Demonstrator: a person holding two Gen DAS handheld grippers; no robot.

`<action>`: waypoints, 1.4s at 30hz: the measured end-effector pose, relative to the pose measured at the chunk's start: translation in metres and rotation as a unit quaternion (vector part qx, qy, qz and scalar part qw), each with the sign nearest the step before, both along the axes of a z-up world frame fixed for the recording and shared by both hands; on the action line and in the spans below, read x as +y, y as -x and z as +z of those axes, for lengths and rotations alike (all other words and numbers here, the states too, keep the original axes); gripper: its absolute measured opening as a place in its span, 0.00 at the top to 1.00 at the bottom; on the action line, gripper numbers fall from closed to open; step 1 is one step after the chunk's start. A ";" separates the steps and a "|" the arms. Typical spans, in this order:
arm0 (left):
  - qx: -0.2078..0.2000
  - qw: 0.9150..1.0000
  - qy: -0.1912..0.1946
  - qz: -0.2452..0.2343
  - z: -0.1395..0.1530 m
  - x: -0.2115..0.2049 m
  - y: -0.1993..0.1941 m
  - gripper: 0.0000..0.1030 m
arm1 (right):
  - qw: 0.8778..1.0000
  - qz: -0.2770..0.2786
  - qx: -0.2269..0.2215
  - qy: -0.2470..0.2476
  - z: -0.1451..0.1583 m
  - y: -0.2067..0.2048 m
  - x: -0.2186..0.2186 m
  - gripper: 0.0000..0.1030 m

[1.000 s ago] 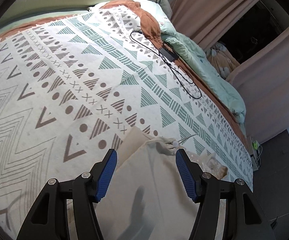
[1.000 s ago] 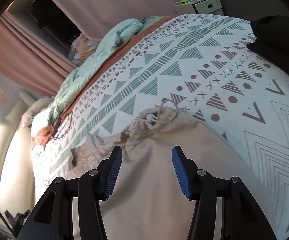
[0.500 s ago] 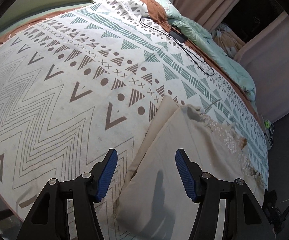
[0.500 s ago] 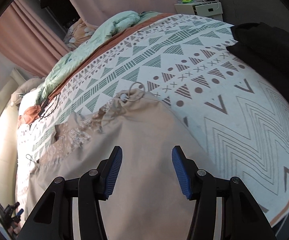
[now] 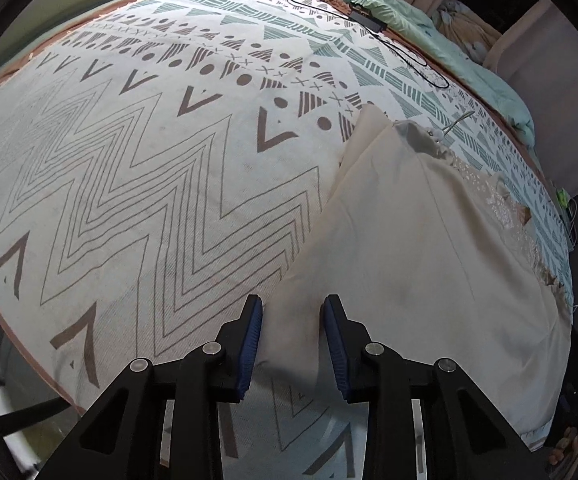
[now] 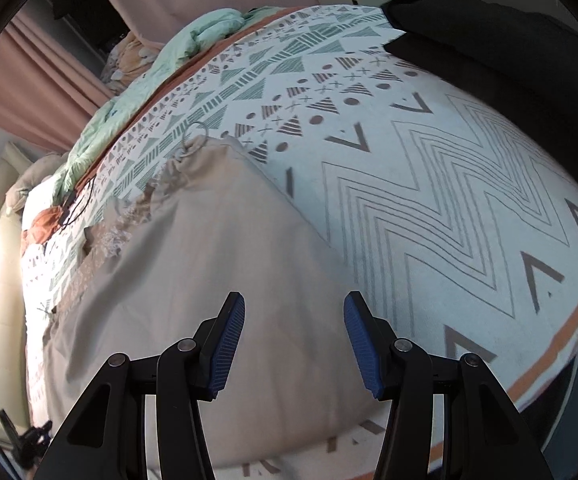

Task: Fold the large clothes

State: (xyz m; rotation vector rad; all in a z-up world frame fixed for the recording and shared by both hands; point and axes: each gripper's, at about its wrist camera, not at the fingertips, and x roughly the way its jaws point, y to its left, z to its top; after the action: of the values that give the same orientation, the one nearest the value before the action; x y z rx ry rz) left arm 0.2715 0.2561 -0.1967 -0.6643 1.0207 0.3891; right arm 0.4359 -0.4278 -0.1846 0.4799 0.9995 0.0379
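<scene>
The left tool hangs over the near left corner of the beige garment. This corner lies close to the near edge of the bed. The tool's two blue fingers are closing in right now. The cloth corner shows between them, but the pads do not press on it yet.

The garment lies flat on the patterned bedspread. Its long way runs from the near edge of the bed up toward the far edge. A lacy part and a thin cord loop sit at its far end. So the cloth stretches away in front of both tools, and each tool is nearest to its own near corner.

The right tool is over the near right part of the same garment. Its fingers stand apart with only cloth below them, and they grip nothing. The garment's right edge is just beside the right finger.

My guess is that the next move is to pinch both near corners and carry them toward the far end.

I can read no brand, label or writing anywhere.
</scene>
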 end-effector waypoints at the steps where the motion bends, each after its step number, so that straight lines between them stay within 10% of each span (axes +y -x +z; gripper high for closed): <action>1: 0.003 1.000 0.004 0.000 -0.003 -0.001 0.004 0.67 | 1.000 -0.004 0.002 -0.002 -0.001 0.002 -0.003 0.49; 14: 0.014 1.000 -0.007 0.020 -0.008 -0.011 0.015 0.67 | 0.999 -0.004 -0.044 -0.004 0.018 0.030 0.012 0.49; 42: -0.085 0.987 0.063 0.122 0.018 0.014 0.002 0.46 | 0.955 0.288 -0.043 0.060 0.046 -0.093 0.299 0.62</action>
State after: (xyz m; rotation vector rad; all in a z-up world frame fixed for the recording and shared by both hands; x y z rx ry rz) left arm 0.2693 0.2703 -0.1786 -0.9263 0.8085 0.4751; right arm 0.5289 -0.1289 -0.1390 0.0617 1.0211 0.5133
